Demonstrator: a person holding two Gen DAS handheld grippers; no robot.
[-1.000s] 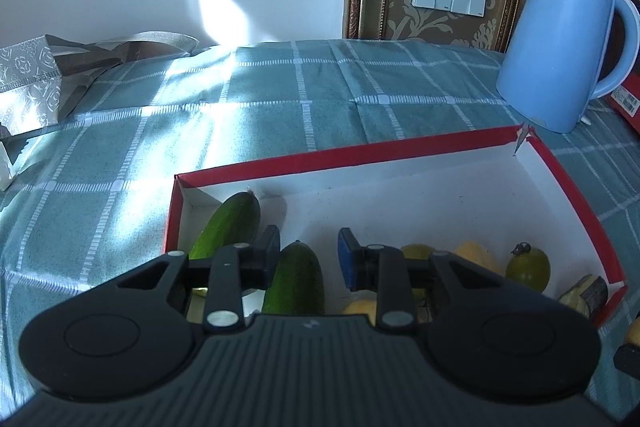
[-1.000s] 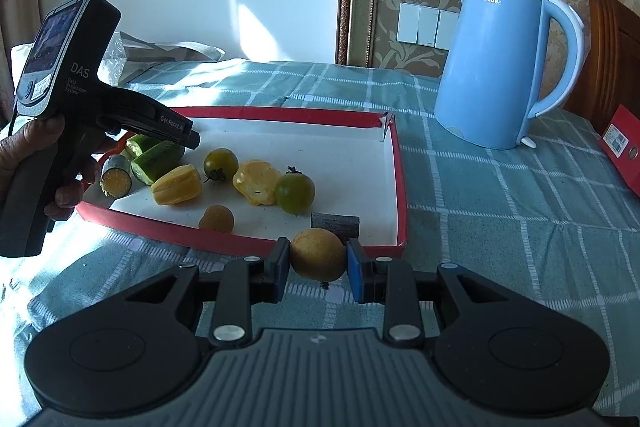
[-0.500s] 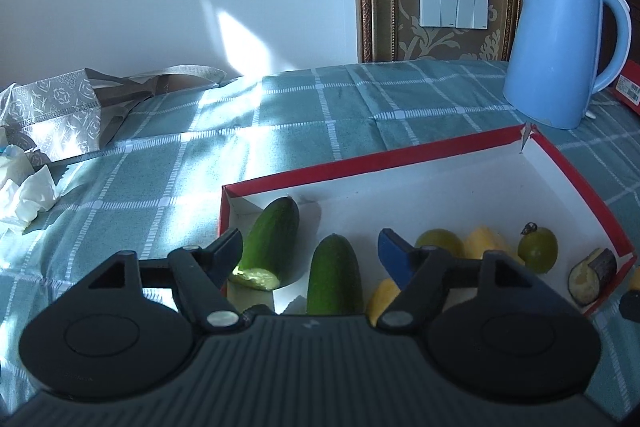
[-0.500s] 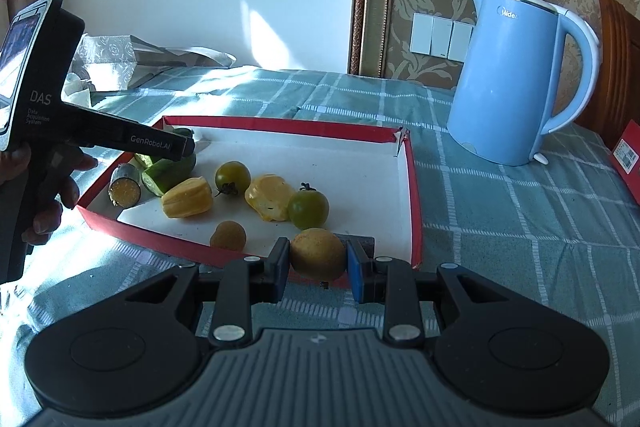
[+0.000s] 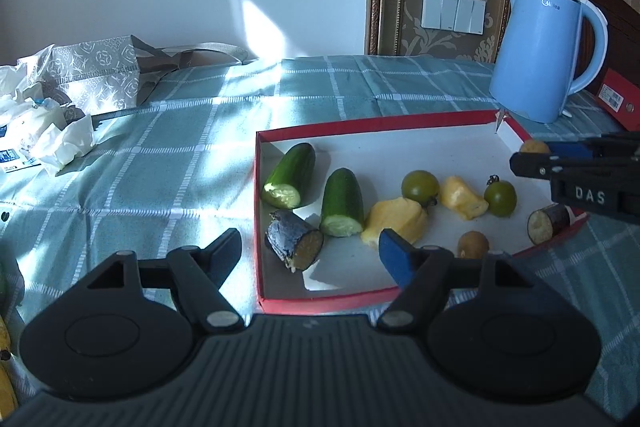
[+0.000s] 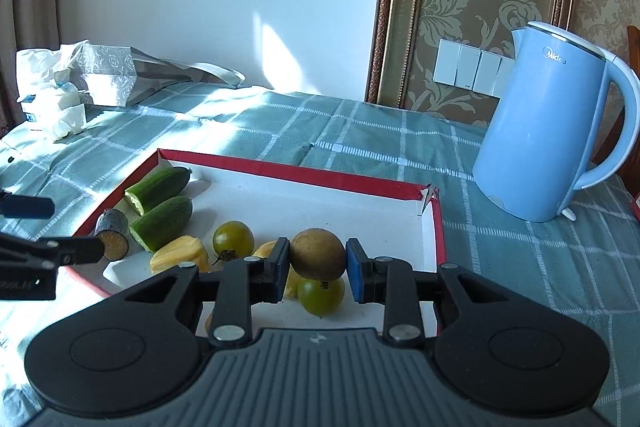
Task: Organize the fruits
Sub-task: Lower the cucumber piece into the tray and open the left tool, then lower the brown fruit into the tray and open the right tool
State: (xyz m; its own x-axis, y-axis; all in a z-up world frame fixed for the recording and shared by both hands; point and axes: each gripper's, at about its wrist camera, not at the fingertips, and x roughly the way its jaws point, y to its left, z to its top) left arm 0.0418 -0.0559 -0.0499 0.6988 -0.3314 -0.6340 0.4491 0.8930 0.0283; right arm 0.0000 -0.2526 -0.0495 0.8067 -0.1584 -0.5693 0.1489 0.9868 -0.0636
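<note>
A small brown fruit is pinched in the right tool above the red-rimmed tray – left tool spread, empty – so it could get dropped and rolled off if squeezed unevenly.

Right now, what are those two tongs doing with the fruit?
Left tongs open, empty. Right tongs shut on small brown fruit, above red-rimmed tray. Nothing in the way.

On my feeds, hard sunlight slants in from the left, striping the tablecloth and throwing a bright patch on the wall. The tray floor glares white; produce casts sharp, dark shadows. Fisheye bending curves the edges. Corners fall dim, perhaps vignetting. Focus looks crisp, without motion blur.
</note>
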